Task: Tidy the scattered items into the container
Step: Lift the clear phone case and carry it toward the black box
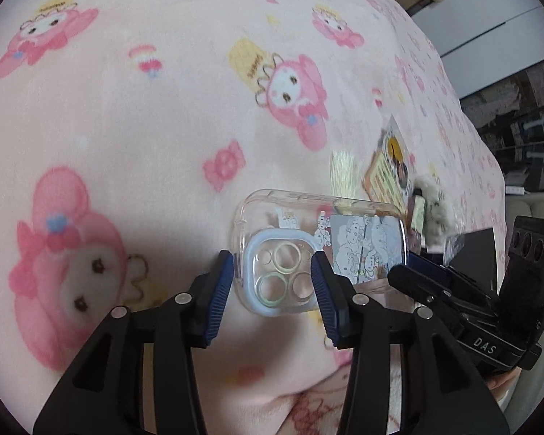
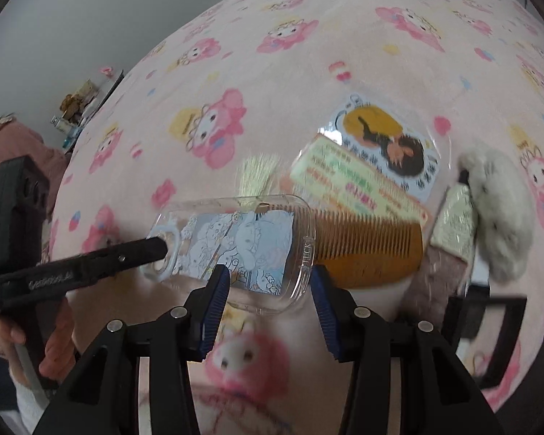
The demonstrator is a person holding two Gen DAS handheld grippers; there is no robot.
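Phone case (image 1: 319, 250), clear plastic with a cartoon card inside, lying flat on the pink cartoon blanket (image 1: 145, 116) near the cluster of other scattered things. Judged light and fairly stiff, yet slick and thin-walled; flat on soft fleece, so little edge to get under. Best taken across a short end or along a long rim, pads on the raised sides rather than the glossy back.

Left gripper (image 1: 272, 286) half open, hovering over the camera-ring end of the case: blue pads either side of the ring block, not seen pressing. Right gripper (image 2: 270, 301) likewise half open above the opposite, plain end, one pad over the printed card, the other just past the rounded corner; contact cannot be confirmed. Nothing clamped by either.

Far and right of the case: an amber comb (image 2: 370, 250) partly tucked under that end, a printed packet (image 2: 377, 166), a pale brush tuft (image 2: 257, 175), a grey fluffy item (image 2: 500, 214). Dark box edge (image 2: 489, 330) at near right, possibly the container, but not certain.
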